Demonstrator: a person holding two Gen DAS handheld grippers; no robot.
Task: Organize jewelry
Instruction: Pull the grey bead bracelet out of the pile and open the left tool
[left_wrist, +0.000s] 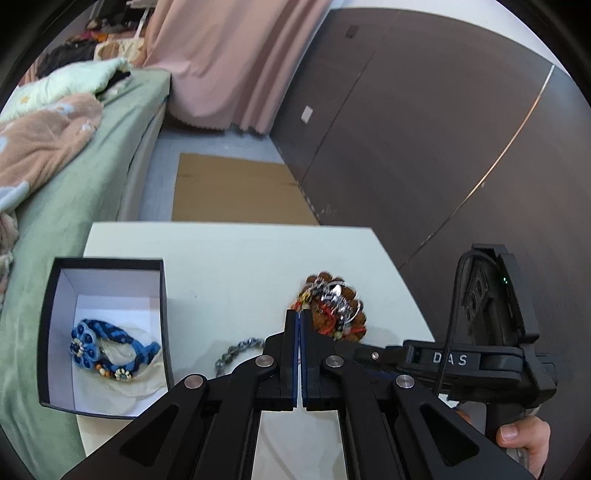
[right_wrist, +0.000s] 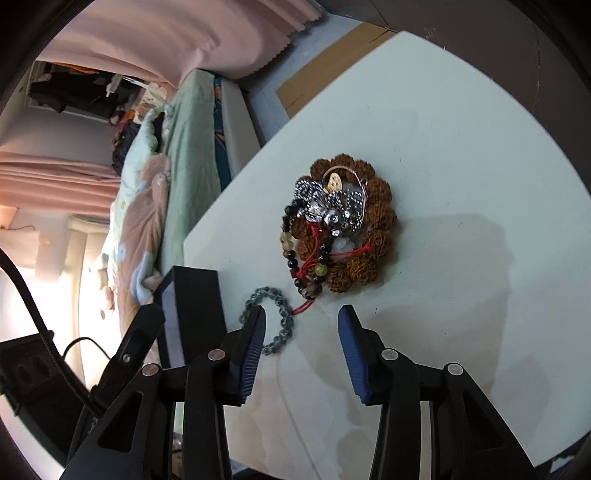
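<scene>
Grey bead bracelet (right_wrist: 271, 321) lies touching the wide-apart right gripper's (right_wrist: 301, 325) left finger, its loop stretching away; left gripper (left_wrist: 300, 325) pressed closed, empty.

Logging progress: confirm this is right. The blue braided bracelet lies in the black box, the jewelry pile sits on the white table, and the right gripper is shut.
One error: the right gripper is open, its blue pads apart, as the right wrist view shows. The rest stands.

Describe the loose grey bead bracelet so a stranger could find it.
On the white table, look between the black box and the jewelry pile. The grey bead bracelet lies there flat: one plain ring of small glassy beads, apart from the tangled heap.
</scene>
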